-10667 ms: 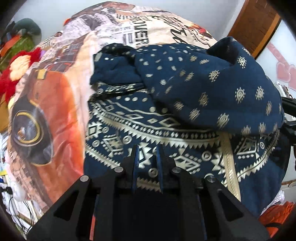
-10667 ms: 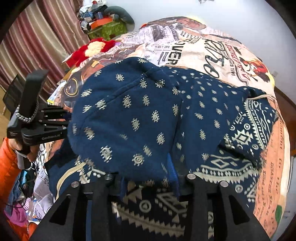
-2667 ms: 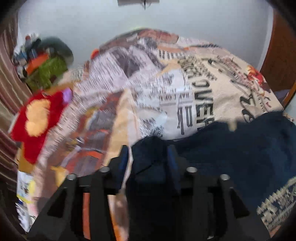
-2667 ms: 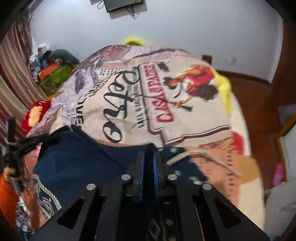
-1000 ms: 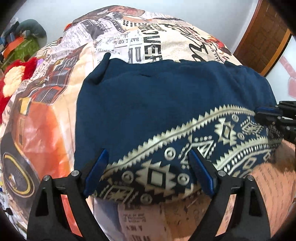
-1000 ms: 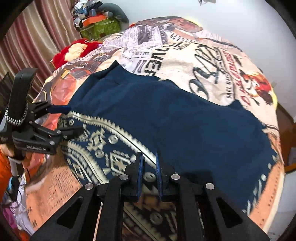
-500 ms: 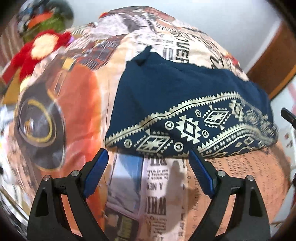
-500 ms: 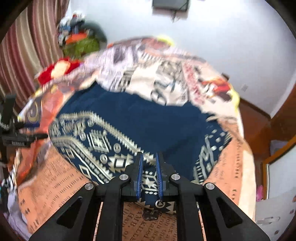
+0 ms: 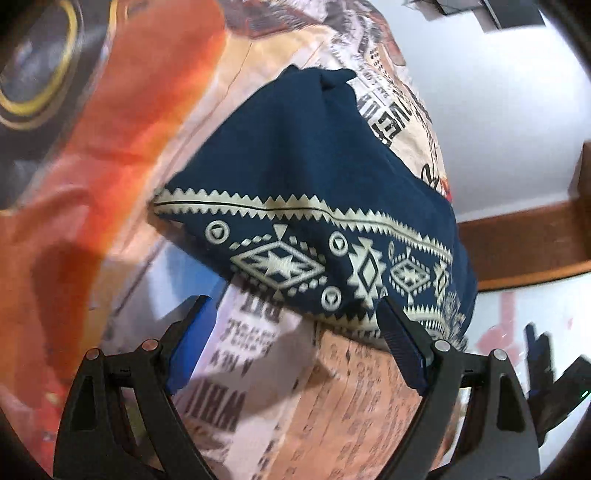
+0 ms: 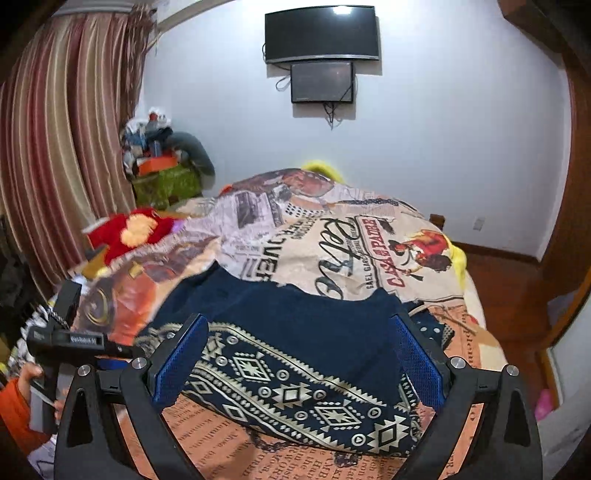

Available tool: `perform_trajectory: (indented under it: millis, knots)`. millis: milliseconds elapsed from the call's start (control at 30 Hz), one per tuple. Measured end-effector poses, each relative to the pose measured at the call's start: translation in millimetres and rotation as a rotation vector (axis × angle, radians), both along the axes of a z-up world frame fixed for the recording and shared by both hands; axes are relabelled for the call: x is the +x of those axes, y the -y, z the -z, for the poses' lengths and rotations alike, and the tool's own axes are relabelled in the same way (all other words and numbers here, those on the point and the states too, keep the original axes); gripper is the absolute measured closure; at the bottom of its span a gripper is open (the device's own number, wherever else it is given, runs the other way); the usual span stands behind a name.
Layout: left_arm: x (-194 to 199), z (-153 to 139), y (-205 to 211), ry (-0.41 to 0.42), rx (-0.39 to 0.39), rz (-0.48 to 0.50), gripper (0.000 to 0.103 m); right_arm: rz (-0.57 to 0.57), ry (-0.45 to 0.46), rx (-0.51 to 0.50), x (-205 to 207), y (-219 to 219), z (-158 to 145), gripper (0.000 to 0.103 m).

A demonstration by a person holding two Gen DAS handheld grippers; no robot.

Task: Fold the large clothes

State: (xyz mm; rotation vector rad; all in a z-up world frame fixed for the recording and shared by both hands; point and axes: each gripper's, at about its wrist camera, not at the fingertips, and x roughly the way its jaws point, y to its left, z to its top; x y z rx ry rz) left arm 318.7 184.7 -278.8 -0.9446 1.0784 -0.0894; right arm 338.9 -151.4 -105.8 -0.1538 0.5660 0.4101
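Since one second ago, the right gripper [image 10: 295,358] has let go of the navy garment [image 10: 295,354] and risen; its fingers [image 10: 177,362] are opening wide, clear of the cloth. Left view: the left gripper [image 9: 295,339] fingers [image 9: 192,343] stand wide apart, holding nothing, just short of the patterned hem. Right view only: curtain [image 10: 55,147], red plush toy [image 10: 129,229], two wall screens [image 10: 321,33]. Garment lies folded flat on the printed bedspread [image 10: 332,236].

Home bedroom: bed [image 10: 369,236], wall TV [image 10: 322,33] (striped curtains [image 10: 62,129]).
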Motion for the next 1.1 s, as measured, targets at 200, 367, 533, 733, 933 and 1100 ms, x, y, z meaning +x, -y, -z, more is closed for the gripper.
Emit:
perform_trajectory:
  millis: [200,367,533,733,933,1100]
  knots:
    - [32,9,-7,0.035,-0.007,-0.051,0.014,0.044,-0.064,-0.055,23,-3,21,0.005]
    - [59,18,-17,0.063,-0.030,-0.089,0.021,0.025,-0.140,-0.078,49,-20,37,0.005]
    - [72,22,-24,0.063,-0.002,-0.117,0.068,-0.038,-0.214,-0.135,78,-52,58,0.005]
    - [76,0,-15,0.129,0.162,-0.093,0.089,-0.109,-0.296,-0.175,107,-92,81,0.005]
    - [74,-52,11,0.257,0.406,-0.009,0.093,-0.174,-0.346,-0.299,116,-118,112,0.005]
    - [78,-88,39,0.353,0.489,0.068,0.094,-0.239,-0.404,-0.335,115,-127,131,0.001]
